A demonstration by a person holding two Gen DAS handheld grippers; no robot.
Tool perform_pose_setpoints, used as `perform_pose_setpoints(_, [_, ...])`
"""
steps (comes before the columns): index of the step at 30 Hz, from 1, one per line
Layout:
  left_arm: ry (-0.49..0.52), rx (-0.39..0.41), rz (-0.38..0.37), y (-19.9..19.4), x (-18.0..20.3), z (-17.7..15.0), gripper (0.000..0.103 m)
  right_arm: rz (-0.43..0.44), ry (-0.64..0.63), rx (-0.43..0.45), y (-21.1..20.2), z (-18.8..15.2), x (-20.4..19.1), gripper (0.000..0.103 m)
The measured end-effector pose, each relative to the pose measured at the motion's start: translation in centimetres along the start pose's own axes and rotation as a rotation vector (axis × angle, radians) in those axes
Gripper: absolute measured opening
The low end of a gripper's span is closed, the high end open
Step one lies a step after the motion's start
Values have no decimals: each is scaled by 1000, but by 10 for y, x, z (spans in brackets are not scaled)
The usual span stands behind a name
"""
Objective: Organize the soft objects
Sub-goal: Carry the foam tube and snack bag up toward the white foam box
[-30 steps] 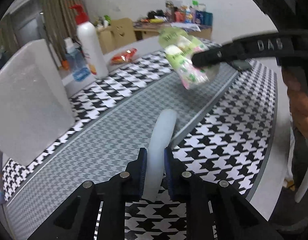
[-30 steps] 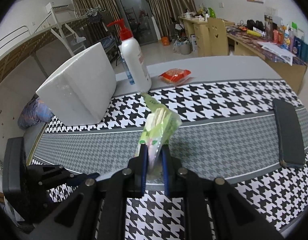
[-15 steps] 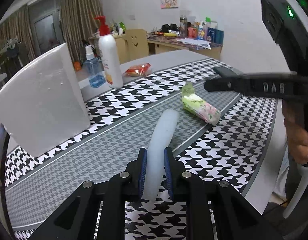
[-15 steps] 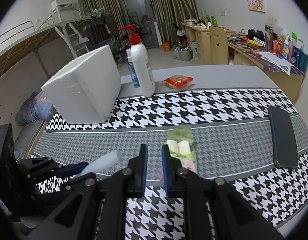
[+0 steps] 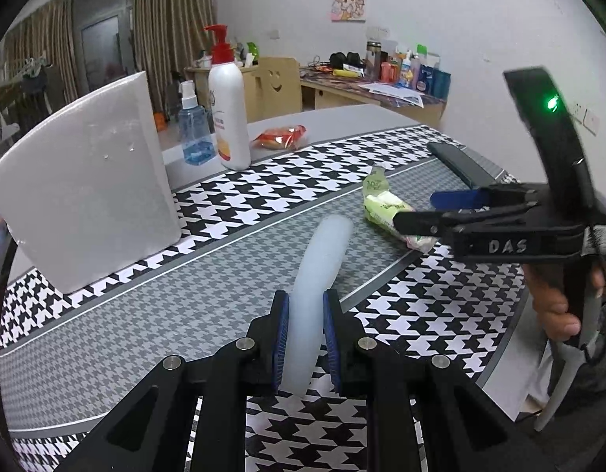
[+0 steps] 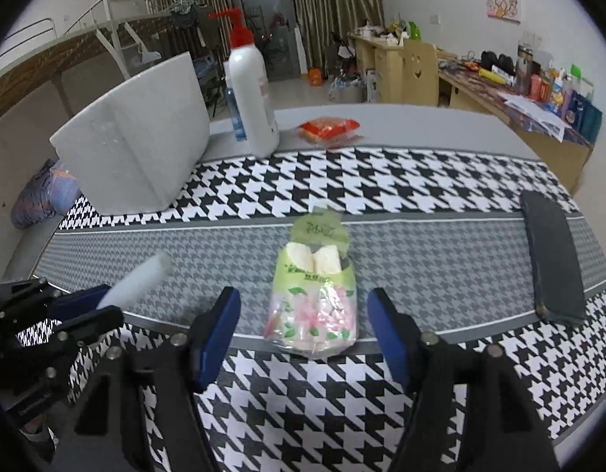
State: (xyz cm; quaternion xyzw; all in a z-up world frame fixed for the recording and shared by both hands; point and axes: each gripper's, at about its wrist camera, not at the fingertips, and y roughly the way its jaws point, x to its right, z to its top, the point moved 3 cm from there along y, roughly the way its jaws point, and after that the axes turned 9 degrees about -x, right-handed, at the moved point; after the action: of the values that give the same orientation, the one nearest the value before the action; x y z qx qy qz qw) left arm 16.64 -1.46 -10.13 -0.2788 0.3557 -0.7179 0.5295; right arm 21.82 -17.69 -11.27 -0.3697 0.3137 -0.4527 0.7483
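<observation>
My left gripper (image 5: 306, 314) is shut on a pale, soft white tube (image 5: 322, 251), which sticks out forward over the houndstooth tablecloth (image 5: 420, 314). A green and pink tissue pack (image 6: 314, 299) lies flat on the grey strip of the cloth. My right gripper (image 6: 303, 299) straddles the pack with its jaws opening, and its blue pads (image 6: 220, 322) stand clear of the pack on both sides. The left wrist view shows the right gripper (image 5: 424, 212) from the side, over the tissue pack (image 5: 381, 206). The left gripper (image 6: 90, 306) with the tube (image 6: 137, 279) appears at lower left in the right wrist view.
A white foam box (image 6: 137, 149) stands at the back left. Beside it are a white pump bottle (image 6: 249, 82), a blue spray bottle (image 5: 192, 129) and a red snack packet (image 6: 328, 128). A black flat case (image 6: 550, 255) lies at the right. A person's hand (image 5: 554, 303) holds the right gripper.
The right gripper brought the tissue pack down onto the table, let it go and spread its jaws wide. The left gripper kept hold of the tube and rose a little.
</observation>
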Motion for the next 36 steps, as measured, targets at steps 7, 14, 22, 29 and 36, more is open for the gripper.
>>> perform_pose_setpoints(7, [-2, -7, -2, 4, -2, 1, 19, 6, -2, -61, 22, -1, 0, 71])
perform_pose_setpoints(14, [-11, -11, 3, 6, -6, 0, 19, 7, -15, -96, 30, -5, -5, 53])
perform_pose_setpoints(22, [-26, 13, 17, -2, -13, 1, 19, -10, 13, -90, 27, -4, 0, 30])
perform_pose_setpoints(29, [-47, 58, 48, -18, -22, 5, 19, -8, 24, -48, 7, 3, -3, 30])
perform_pose_setpoints(36, [-70, 111, 76, -38, -27, 13, 19, 10, -17, 21, -19, 9, -24, 30])
